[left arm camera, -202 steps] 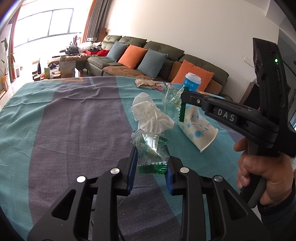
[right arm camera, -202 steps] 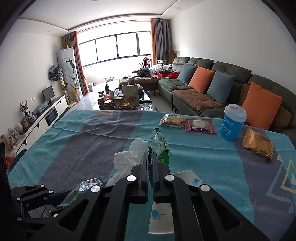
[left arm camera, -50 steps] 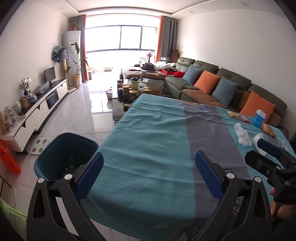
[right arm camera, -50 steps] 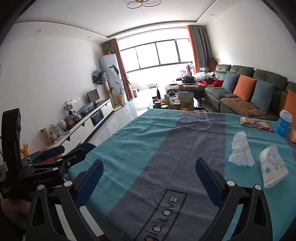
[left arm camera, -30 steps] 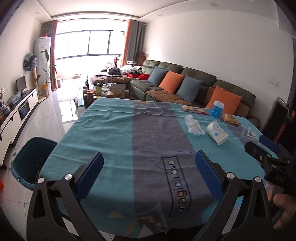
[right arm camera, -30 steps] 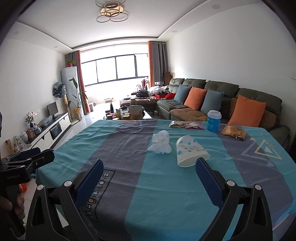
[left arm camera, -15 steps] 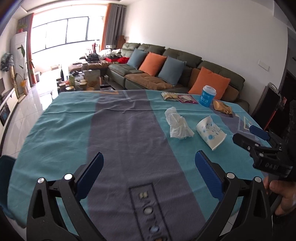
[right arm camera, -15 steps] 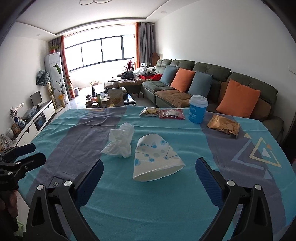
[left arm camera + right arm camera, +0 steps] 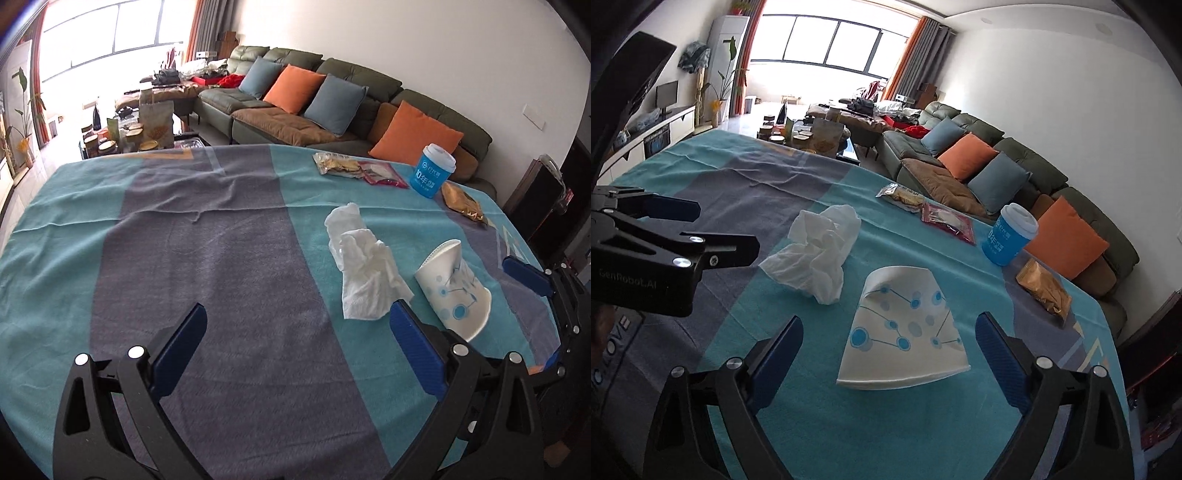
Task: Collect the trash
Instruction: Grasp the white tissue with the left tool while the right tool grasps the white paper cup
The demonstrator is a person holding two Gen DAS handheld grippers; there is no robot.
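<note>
A crumpled white tissue (image 9: pixel 364 264) lies on the teal and grey tablecloth (image 9: pixel 207 258); it also shows in the right wrist view (image 9: pixel 820 247). A crushed white paper cup with blue dots (image 9: pixel 456 288) lies on its side right of the tissue, and shows in the right wrist view (image 9: pixel 905 332). My left gripper (image 9: pixel 295 343) is wide open and empty, with the tissue just ahead of its right finger. My right gripper (image 9: pixel 888 350) is wide open and empty, its jaws on either side of the cup's near end.
At the table's far side lie a blue lidded cup (image 9: pixel 432 175), two snack packets (image 9: pixel 358 168) and a gold wrapper (image 9: pixel 463 205). A green sofa with orange and blue cushions (image 9: pixel 332 99) stands behind the table. The left gripper's body (image 9: pixel 657 243) shows at the left.
Both grippers have moved closer to the trash over the table. The tissue and cup now sit nearer in both views. Both stay open.
</note>
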